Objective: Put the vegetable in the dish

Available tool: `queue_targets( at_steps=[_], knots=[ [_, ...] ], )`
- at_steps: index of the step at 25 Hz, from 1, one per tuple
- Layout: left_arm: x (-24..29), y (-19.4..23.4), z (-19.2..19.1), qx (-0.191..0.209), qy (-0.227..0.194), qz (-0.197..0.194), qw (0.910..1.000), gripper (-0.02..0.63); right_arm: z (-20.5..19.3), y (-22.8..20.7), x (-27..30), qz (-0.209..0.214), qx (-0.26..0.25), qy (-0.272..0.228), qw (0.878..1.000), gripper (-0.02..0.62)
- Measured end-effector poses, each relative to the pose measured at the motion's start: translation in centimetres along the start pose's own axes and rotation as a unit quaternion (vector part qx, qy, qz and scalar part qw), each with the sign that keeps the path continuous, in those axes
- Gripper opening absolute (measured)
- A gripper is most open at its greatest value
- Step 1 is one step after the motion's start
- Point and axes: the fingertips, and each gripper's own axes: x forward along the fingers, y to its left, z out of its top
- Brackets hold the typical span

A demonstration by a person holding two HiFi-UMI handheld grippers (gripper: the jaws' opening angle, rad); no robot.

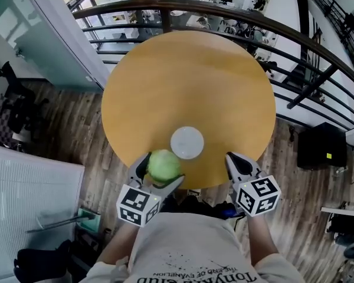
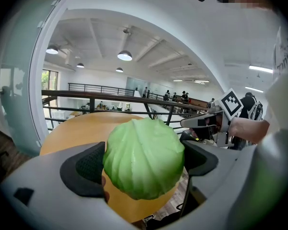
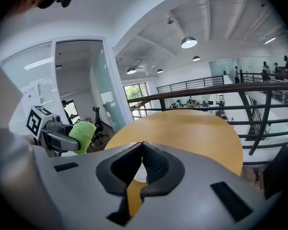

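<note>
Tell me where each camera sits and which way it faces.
Head view: on the person's head, looking down on the round wooden table, white dish, left gripper, right gripper and grey shirt.
Left gripper view: on the left gripper, facing across the table past jaws shut on the green cabbage; a forearm shows.
Right gripper view: on the right gripper, facing across the table to the black railing, jaws together.
Shared: each gripper view shows the other gripper.
</note>
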Motion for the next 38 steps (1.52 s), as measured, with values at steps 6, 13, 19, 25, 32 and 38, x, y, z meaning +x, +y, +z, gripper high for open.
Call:
queue_targets(
  at_steps=[6, 13, 19, 25, 32, 38],
  knots=[
    [0.0, 1.3, 0.4, 0.021, 0.014, -0.022, 0.9994, 0.488, 0.4, 0.6, 0.7, -0.020, 0.008, 0.001, 1.000, 0.025],
    [0.1, 2.4, 0.1, 0.036, 0.024, -0.049, 0.9979, 0.488, -0.2, 1.1, 0.9, -0.047, 0.021, 0.000, 0.999, 0.025],
    [0.9, 3.8, -0.7, 0.035, 0.036, -0.057, 0.9971, 0.488, -0.4, 1.0, 2.0, -0.058, 0.023, 0.005, 0.998, 0.025],
    [3.4, 4.8, -0.7, 0.040, 0.056, -0.063, 0.9957, 0.488, -0.9, -0.6, 3.3, -0.063, 0.033, 0.018, 0.997, 0.025],
    [5.8, 5.2, -2.6, 0.042, 0.079, -0.073, 0.9933, 0.488, -2.2, -1.0, 5.1, -0.065, 0.038, 0.025, 0.997, 0.025],
    [8.2, 5.4, -3.4, 0.041, 0.095, -0.082, 0.9912, 0.488, -3.3, -1.9, 6.5, -0.057, 0.057, 0.025, 0.996, 0.025]
  ],
)
